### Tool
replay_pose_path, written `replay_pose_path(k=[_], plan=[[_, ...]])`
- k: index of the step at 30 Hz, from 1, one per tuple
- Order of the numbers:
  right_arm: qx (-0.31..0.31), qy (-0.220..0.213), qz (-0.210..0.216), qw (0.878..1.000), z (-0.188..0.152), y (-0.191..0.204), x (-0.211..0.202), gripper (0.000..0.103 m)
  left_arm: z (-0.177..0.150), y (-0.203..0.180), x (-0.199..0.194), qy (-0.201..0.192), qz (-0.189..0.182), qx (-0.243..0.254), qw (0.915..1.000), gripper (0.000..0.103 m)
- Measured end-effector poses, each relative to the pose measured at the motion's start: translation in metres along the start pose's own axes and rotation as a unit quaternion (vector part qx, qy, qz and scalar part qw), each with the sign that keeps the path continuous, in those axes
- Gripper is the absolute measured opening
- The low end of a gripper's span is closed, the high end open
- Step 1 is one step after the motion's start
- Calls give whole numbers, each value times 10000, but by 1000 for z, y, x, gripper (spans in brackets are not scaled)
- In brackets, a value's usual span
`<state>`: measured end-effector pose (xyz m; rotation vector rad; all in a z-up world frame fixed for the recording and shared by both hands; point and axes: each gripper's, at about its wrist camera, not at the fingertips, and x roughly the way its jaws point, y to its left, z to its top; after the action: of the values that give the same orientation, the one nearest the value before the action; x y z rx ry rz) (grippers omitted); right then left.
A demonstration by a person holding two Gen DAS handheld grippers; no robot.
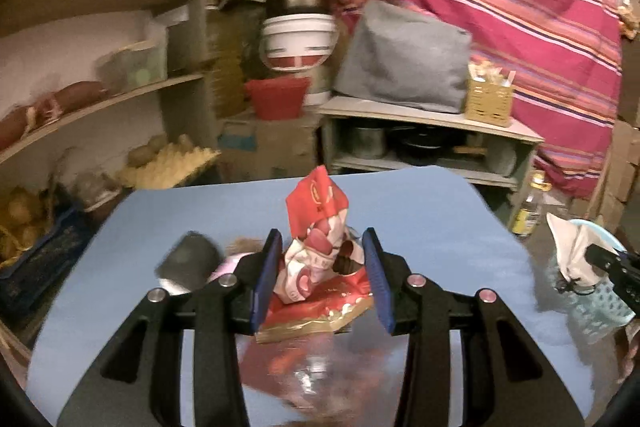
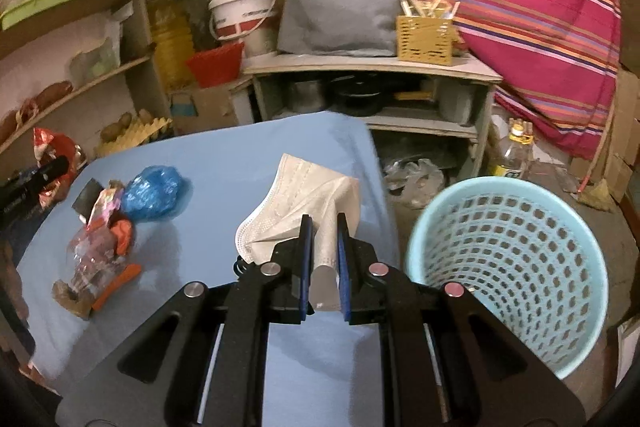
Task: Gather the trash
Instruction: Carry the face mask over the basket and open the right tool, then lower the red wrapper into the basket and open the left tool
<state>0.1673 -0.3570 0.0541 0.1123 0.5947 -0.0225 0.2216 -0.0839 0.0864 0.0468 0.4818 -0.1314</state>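
Carrying a face mask (image 2: pixel 308 187) pinched between narrow jaws, the right gripper (image 2: pixel 322 227) nears the basket (image 2: pixel 580 255) beside the surface (image 2: pixel 240 155). Left gripper (image 1: pixel 322 247) holds a red wrapper (image 1: pixel 316 223). Next, judged: release mask above basket.

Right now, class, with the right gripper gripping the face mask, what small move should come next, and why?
Probably carry the right gripper rightward over the light blue basket. The white face mask is already pinched between its fingers and lifted above the blue table, and the basket stands open just beside it.
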Motion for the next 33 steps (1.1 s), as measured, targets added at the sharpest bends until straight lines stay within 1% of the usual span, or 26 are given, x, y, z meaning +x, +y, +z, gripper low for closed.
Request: replay_pose_path(k=[4, 7, 11, 15, 19, 23, 24, 25, 26, 27, 30, 32, 33], plan=[[138, -211, -230, 9994, 6, -29, -16, 12, 5, -48, 4, 28, -416, 123, 9991, 42], [146, -284, -569, 9979, 8, -54, -24, 12, 7, -88, 4, -64, -646, 365, 9972, 42], [340, -246, -991, 9942, 3, -95, -32, 12, 7, -135, 5, -146, -1021, 428, 9937, 42], [608, -142, -1259, 9901, -4, -132, -34, 12, 3, -179, 17, -32, -1359, 490, 9895, 42], [822, -54, -1359, 9873, -13, -154, -33, 12, 0, -207, 24, 46, -1550, 556, 9863, 42], [870, -3, -1445, 9857, -18, -163, -26, 18, 2, -225, 31, 105, -1675, 549, 9843, 42], [863, -3, -1475, 9853, -19, -164, -25, 20, 2, -229, 32, 125, -1705, 547, 9838, 42], [872, -3, -1465, 9854, -19, -165, -24, 30, 3, -232, 34, 142, -1728, 551, 9833, 42], [905, -29, -1453, 9852, -19, -166, -24, 43, 3, -236, 35, 147, -1730, 554, 9832, 42], [948, -69, -1458, 9847, -19, -167, -24, 48, 3, -239, 36, 155, -1730, 556, 9832, 42], [992, -126, -1470, 9841, -19, -170, -27, 56, 1, -249, 38, 237, -1808, 565, 9816, 42], [970, -172, -1635, 9816, -19, -173, -30, 66, -1, -257, 40, 307, -1883, 565, 9800, 42], [967, -184, -1721, 9802, -18, -175, -32, 68, -3, -262, 40, 348, -1935, 570, 9788, 42]])
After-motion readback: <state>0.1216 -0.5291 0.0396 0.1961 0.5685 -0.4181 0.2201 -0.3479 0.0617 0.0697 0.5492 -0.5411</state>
